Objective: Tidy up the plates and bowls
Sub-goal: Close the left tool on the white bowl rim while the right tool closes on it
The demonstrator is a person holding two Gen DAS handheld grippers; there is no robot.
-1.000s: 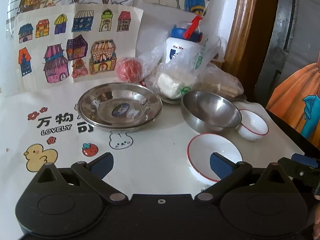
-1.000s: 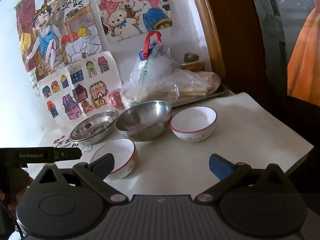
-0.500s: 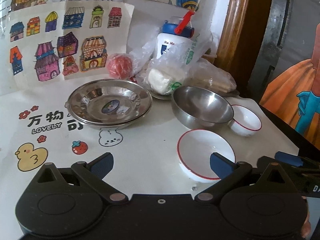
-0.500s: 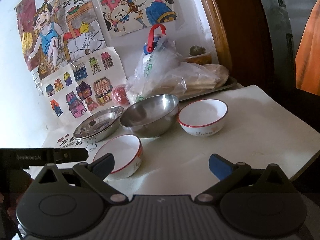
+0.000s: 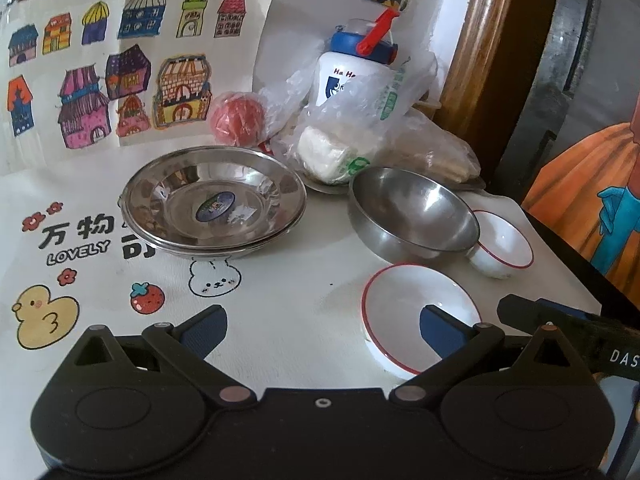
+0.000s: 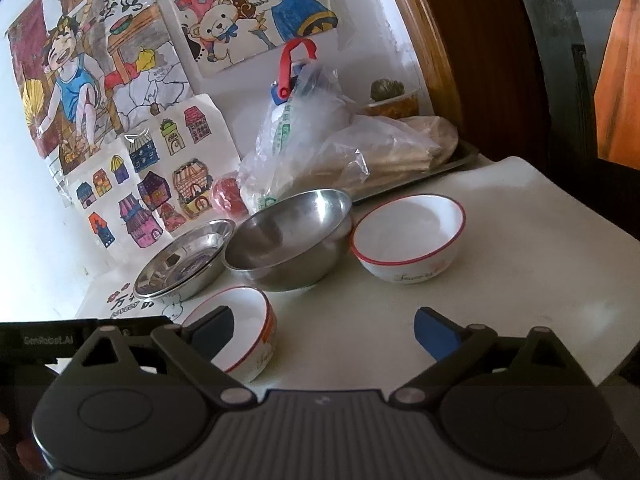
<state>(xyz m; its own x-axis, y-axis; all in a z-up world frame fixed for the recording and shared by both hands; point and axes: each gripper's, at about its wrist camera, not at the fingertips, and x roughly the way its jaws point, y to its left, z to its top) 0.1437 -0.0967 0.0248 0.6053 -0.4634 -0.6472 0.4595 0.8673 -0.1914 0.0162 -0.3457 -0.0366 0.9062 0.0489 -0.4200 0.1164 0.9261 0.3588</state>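
Stacked steel plates sit on the white table. To their right stands a steel bowl. A red-rimmed white bowl is nearest; a second one stands right of the steel bowl. My left gripper is open and empty, its right finger over the near white bowl. My right gripper is open and empty, its left finger over that same bowl.
At the back wall stand a blue-capped bottle, plastic bags of food on a tray and a red ball. The table's right edge drops off. A wooden frame is at the right.
Both grippers have moved slightly closer to the table and dishes; the dishes have not moved. Both grippers stay open.
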